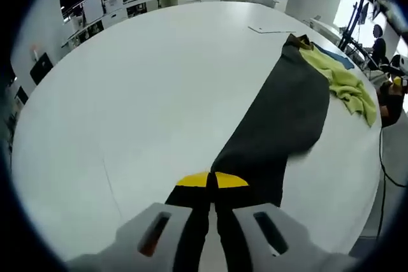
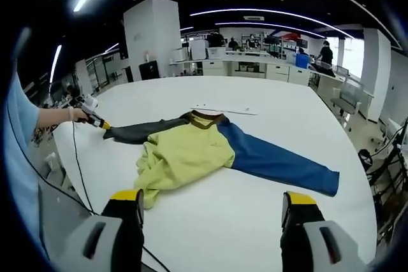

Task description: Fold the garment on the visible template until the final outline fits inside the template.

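The garment (image 2: 210,148) lies spread on the white table (image 2: 268,221), blue sleeve out one side, dark sleeve (image 1: 280,113) stretched the other. To fold well, the dark sleeve wants carrying flat across the yellow body (no dragging). The left gripper (image 1: 211,186) pinches that sleeve's cuff, jaws nearly closed. The right gripper (image 2: 210,203) hovers wide apart, holding nothing.

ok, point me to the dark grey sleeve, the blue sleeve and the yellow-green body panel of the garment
Dark grey fabric sleeve (image 1: 280,116): left gripper view, mid-sleeve.
Blue fabric sleeve (image 2: 280,162): right gripper view, middle of its length.
Yellow-green fabric body panel (image 2: 185,154): right gripper view, centre of the crumpled torso.
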`<action>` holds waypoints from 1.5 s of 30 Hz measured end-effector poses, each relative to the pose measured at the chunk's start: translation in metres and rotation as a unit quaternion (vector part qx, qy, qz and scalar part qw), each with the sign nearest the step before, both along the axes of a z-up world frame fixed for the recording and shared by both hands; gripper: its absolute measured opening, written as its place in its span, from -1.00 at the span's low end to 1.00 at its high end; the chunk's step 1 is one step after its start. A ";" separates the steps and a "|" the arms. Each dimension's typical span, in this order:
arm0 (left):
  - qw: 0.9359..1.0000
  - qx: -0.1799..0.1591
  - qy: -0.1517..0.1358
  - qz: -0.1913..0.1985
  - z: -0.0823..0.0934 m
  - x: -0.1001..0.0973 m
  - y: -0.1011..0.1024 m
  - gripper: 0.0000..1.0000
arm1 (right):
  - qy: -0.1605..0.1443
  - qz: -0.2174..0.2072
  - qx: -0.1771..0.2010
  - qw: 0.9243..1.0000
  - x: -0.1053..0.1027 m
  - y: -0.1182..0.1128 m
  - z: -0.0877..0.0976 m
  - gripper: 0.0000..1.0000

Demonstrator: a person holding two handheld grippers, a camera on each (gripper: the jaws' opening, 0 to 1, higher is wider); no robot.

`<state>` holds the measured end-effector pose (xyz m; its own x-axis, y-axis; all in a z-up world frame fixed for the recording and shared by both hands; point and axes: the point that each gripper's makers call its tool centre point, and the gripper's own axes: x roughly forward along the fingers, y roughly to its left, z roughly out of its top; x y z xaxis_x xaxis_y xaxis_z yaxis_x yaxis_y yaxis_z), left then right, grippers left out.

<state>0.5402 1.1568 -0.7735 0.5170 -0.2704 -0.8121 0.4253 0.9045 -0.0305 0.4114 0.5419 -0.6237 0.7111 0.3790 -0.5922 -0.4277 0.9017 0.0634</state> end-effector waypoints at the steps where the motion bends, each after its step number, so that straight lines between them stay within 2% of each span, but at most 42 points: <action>1: 1.000 0.002 0.000 0.003 -0.001 0.000 0.002 -1.00 | -0.001 -0.001 0.000 1.000 0.001 -0.001 0.000 0.84; 5: 1.000 0.010 -0.006 0.006 -0.002 0.002 0.006 -1.00 | 0.006 -0.006 -0.006 1.000 0.000 -0.004 -0.005 0.92; 8: 1.000 0.012 -0.017 0.019 -0.001 0.004 0.009 -1.00 | 0.012 -0.005 -0.007 1.000 -0.002 -0.002 -0.008 0.90; 10: 1.000 0.016 -0.021 0.014 -0.001 0.005 0.010 -1.00 | 0.015 -0.003 -0.006 1.000 -0.003 -0.001 -0.010 0.90; 17: 0.999 0.017 -0.019 0.023 0.000 0.005 0.011 -0.99 | 0.018 0.003 -0.003 1.000 -0.003 0.004 -0.011 0.87; 20: 0.999 -0.008 -0.036 0.032 0.007 0.006 0.007 -0.78 | 0.017 0.004 -0.001 1.000 -0.003 0.006 -0.010 0.87; 22: 0.999 -0.005 -0.044 0.026 0.012 0.003 0.008 -0.47 | 0.016 0.006 -0.001 1.000 -0.003 0.007 -0.010 0.87; 24: 0.999 -0.002 -0.048 0.011 0.016 -0.001 0.006 -0.27 | 0.016 0.008 -0.002 1.000 -0.004 0.008 -0.010 0.87; 26: 0.999 -0.009 -0.053 0.003 0.022 -0.006 0.001 -0.22 | 0.016 0.008 0.001 1.000 -0.004 0.009 -0.010 0.87; 33: 0.997 -0.010 -0.061 -0.038 0.027 -0.024 -0.013 0.24 | 0.014 0.012 0.002 1.000 -0.005 0.013 -0.009 0.86; 36: 0.996 -0.030 -0.068 -0.045 0.033 -0.030 -0.026 0.45 | 0.013 0.010 0.004 1.000 -0.007 0.011 -0.010 0.86; 43: 0.994 -0.057 -0.079 -0.043 0.049 -0.044 -0.045 0.60 | 0.009 0.005 0.010 1.000 -0.013 0.009 -0.011 0.86; 45: 0.993 -0.065 -0.085 -0.048 0.056 -0.048 -0.055 0.61 | 0.007 0.006 0.011 1.000 -0.014 0.008 -0.012 0.86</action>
